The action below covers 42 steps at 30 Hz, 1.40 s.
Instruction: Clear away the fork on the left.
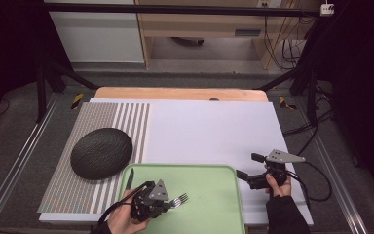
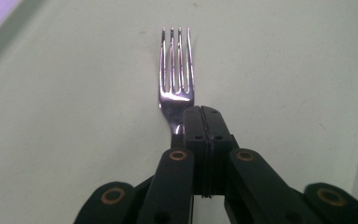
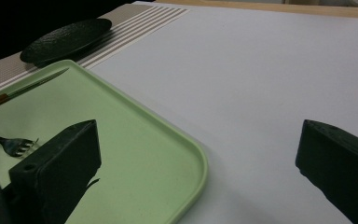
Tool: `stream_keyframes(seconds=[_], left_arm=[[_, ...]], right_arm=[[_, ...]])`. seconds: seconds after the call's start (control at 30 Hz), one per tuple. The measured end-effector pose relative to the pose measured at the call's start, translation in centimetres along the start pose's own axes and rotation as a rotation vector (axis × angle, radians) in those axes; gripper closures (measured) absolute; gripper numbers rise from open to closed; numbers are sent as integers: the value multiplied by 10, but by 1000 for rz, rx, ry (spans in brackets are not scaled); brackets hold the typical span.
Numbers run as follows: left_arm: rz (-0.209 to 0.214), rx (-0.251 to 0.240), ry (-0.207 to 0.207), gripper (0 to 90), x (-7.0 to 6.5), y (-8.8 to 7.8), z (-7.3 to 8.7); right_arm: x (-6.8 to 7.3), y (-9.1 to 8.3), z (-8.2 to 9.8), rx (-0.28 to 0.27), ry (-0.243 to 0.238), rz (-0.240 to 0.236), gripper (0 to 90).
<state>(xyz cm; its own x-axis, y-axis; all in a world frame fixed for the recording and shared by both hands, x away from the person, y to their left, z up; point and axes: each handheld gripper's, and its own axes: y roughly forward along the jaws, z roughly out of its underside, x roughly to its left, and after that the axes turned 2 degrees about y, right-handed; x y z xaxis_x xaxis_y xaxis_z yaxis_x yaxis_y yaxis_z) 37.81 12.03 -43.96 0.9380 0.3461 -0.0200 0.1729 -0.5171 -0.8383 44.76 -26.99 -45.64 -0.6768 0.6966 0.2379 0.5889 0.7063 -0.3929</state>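
A silver fork (image 2: pixel 175 70) lies over the green tray (image 2: pixel 284 70), and my left gripper (image 2: pixel 203 116) is shut on its neck just below the tines. In the high view the fork (image 1: pixel 180 199) pokes right out of the left gripper (image 1: pixel 168 204), low over the near left part of the tray (image 1: pixel 209 190). My right gripper (image 1: pixel 249 165) stands open just right of the tray's far right corner, above the white board, with nothing between its jaws. From the right gripper (image 3: pixel 198 128) view the fork's tines (image 3: pixel 16 144) show at the left, over the tray (image 3: pixel 186 149).
A dark-handled knife (image 1: pixel 129 179) lies along the tray's left rim, also seen as the knife (image 3: pixel 28 86). A black oval plate (image 1: pixel 101 152) sits on a striped placemat (image 1: pixel 126 122) at the left. The white board (image 1: pixel 209 131) covers the table's middle and right.
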Motion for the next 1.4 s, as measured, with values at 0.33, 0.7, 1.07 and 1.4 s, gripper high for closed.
stream_keyframes(seconds=[0.33,0.7,1.07,1.4], left_arm=[[40,16,63,898,-2,10,4],[38,41,76,898,2,14,7],[25,38,61,898,10,11,11],[-3,31,41,898,20,3,16]], right_arm=[[0,0,0,2,1,0,6],[1,0,0,1,-1,3,6],[1,0,0,2,-1,2,6],[1,0,0,0,1,3,6]])
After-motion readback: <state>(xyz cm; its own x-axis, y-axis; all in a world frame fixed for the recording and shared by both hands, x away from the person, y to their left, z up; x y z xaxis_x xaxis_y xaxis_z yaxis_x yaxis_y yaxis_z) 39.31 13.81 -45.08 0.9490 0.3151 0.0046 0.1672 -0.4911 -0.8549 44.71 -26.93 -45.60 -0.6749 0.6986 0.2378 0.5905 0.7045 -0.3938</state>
